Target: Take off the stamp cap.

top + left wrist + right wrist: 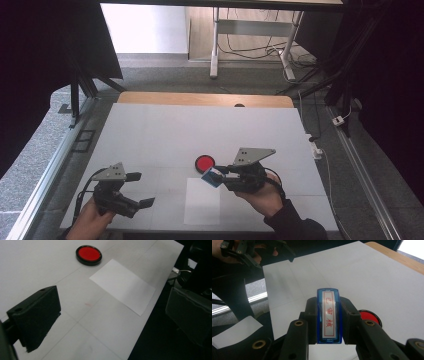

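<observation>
Both forearms come in at the bottom edge of the high view, each hand holding a gripper. At about five o'clock from the table's middle, the right gripper (214, 176) has its jaws clamped on a blue stamp (329, 317); the right gripper view shows the stamp upright between the two black jaws, with red characters on its white label. That stamp hangs above the table just at five o'clock of a round red ink pad (204, 162) in a black case, which sits near the table's centre. At six o'clock from the ink pad lies a white sheet of paper (202, 201), flat near the front edge. At about eight o'clock, the left gripper (144, 189) holds nothing, its jaws standing apart over bare table.

White covering spreads over most of the table (165, 130), with a strip of light wood showing along the far edge at twelve o'clock. Beyond it the floor is grey carpet, with the white legs of another desk (215, 45) and loose cables. Dark curtains close in on both sides.
</observation>
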{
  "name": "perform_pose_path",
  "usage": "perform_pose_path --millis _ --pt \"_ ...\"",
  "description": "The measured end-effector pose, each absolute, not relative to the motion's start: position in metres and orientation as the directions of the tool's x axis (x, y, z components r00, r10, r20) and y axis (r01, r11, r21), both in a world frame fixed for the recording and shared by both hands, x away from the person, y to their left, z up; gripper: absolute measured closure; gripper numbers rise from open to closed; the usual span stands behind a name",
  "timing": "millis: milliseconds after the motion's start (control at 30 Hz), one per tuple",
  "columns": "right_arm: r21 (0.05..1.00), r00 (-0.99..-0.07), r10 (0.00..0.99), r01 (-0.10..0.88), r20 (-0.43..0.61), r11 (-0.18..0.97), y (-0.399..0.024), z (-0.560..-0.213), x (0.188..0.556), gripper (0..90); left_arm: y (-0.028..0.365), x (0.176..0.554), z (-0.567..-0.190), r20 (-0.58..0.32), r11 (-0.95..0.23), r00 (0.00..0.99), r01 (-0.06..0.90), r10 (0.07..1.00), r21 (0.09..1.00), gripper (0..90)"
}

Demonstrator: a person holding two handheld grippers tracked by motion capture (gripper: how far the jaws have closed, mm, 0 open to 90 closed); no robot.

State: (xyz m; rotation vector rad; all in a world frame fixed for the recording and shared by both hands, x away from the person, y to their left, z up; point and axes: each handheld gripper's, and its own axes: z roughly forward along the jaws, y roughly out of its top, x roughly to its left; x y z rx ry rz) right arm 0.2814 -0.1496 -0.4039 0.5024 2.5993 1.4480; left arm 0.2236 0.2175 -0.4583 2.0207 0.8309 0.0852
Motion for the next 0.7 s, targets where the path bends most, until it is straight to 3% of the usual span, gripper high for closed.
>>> perform_pose_path --millis 700 --pt "0.846 -0.944 0.327 0.21 0.044 0.491 -0.149 -0.401 0.281 71.3 0.167 0.264 -0.452 -0.169 -0.468 0.861 0.414 0.48 0.78 0.0"
